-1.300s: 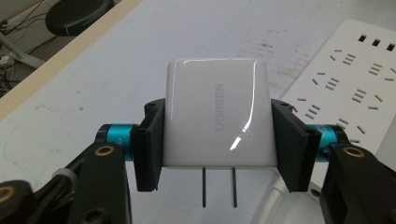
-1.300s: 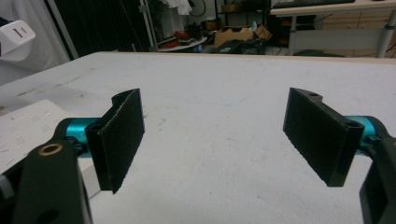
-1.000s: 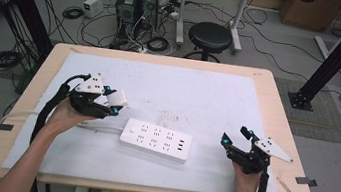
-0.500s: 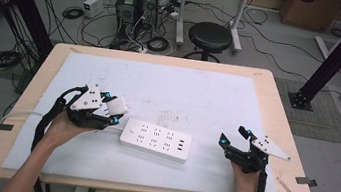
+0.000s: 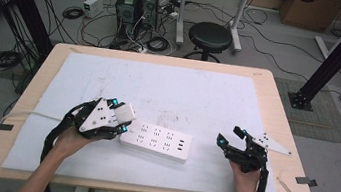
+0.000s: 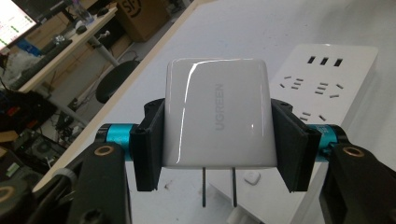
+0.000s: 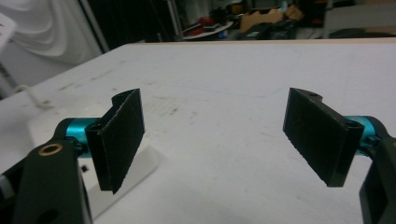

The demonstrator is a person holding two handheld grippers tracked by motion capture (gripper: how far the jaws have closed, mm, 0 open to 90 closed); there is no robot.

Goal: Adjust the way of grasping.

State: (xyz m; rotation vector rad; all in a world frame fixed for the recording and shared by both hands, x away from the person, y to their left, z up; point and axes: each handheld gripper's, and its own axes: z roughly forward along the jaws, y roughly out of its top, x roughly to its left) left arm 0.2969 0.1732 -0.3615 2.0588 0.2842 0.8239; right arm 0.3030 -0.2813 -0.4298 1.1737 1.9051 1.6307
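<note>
White charger (image 6: 217, 119) clamped in left claw (image 6: 217, 140); right claw (image 7: 231, 135) wide open.

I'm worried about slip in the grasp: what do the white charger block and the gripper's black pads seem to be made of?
The white square charger block looks like glossy hard plastic: light streaks reflect across its face, and its two prongs look metal. The black pads of the left gripper look matte and finely textured, possibly rubber or foam; I can't tell which.
</note>
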